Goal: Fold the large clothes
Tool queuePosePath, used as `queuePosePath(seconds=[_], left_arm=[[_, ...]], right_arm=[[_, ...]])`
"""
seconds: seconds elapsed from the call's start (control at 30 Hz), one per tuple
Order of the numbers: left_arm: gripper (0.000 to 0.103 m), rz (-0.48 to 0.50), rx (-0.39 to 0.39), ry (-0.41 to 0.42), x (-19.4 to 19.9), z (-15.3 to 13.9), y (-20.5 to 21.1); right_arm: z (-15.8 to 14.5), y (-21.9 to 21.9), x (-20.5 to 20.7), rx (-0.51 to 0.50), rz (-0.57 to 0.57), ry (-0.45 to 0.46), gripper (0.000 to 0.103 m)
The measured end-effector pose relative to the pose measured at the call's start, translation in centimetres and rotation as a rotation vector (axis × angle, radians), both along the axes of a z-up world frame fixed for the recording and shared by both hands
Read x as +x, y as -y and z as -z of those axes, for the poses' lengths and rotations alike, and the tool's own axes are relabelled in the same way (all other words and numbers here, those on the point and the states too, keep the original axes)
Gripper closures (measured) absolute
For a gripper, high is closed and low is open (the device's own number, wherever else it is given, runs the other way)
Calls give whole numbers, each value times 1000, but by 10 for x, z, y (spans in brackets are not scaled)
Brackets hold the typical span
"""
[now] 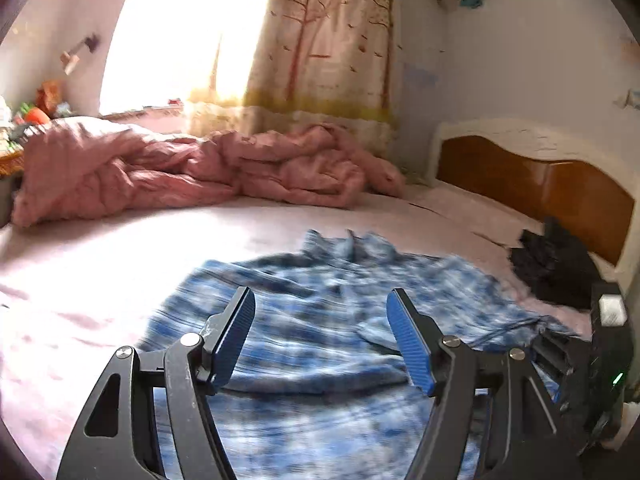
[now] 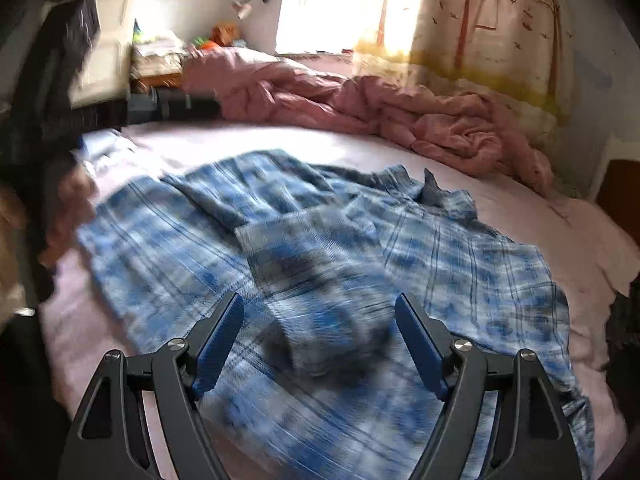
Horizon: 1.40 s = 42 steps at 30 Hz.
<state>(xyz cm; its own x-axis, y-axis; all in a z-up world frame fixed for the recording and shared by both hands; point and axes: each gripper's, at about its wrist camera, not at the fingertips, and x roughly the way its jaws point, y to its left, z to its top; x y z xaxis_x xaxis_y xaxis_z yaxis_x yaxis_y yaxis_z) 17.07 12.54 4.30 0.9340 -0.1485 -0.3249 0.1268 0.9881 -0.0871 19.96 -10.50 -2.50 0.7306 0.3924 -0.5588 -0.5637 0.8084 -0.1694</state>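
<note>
- While both tools hang over the bed, left gripper (image 1: 320, 336) at bottom centre of its view has its jaws spread wide, nothing between the blue pads, no cloth caught.
- Right gripper (image 2: 318, 338) same story at bottom centre of its view: jaws wide apart, holding nothing, cloth only seen beyond it.
- Plaid shirt (image 2: 312, 248), blue and white, lies spread on the pink bedsheet (image 1: 80, 264), filling the lower middle of both views; one sleeve is laid across the body, collar toward the far side.
- Judgement: fold looks partly done, folded sleeve loose, hem side near the grippers not yet taken up.
- Risk: heavy motion blur on the cloth, so aiming a pinch now could miss the edge or grab two layers and drag the laid sleeve out of place.
- Risk: pinching bedsheet along with shirt, since the fabric lies flat on it.
- Dark garment (image 1: 560, 264) sits at right of the left view near the wooden headboard (image 1: 540, 188), just beside the shirt's edge; a wide sweep could snag it.
- Pink quilt (image 1: 192, 168) is bunched further back, well apart from the shirt.
- Tree-print curtain (image 2: 488, 28) and bright window at top; glare washes out the far edge.
</note>
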Motion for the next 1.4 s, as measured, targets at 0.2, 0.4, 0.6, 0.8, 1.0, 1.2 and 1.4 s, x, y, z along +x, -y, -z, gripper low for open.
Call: queuePosePath(seconds=[0.2, 0.4, 0.6, 0.8, 1.0, 1.2, 1.4], left_arm=[[36, -67, 0, -8, 6, 4, -13], [21, -268, 88, 27, 16, 9, -33], [21, -321, -81, -17, 19, 13, -73], [21, -359, -29, -70, 30, 20, -72], [21, -365, -6, -144, 45, 34, -71], [21, -357, 4, -209, 53, 52, -69], [21, -338, 53, -260, 60, 63, -57]], right_arm=[[15, -15, 24, -70, 108, -52, 78], [-37, 12, 64, -43, 211, 100, 98], [-129, 29, 92, 40, 270, 313, 98], [-127, 41, 113, 19, 358, 246, 98], [-55, 72, 152, -80, 465, 66, 98], [-81, 102, 127, 59, 450, 249, 98], [-36, 118, 167, -84, 544, -30, 98]])
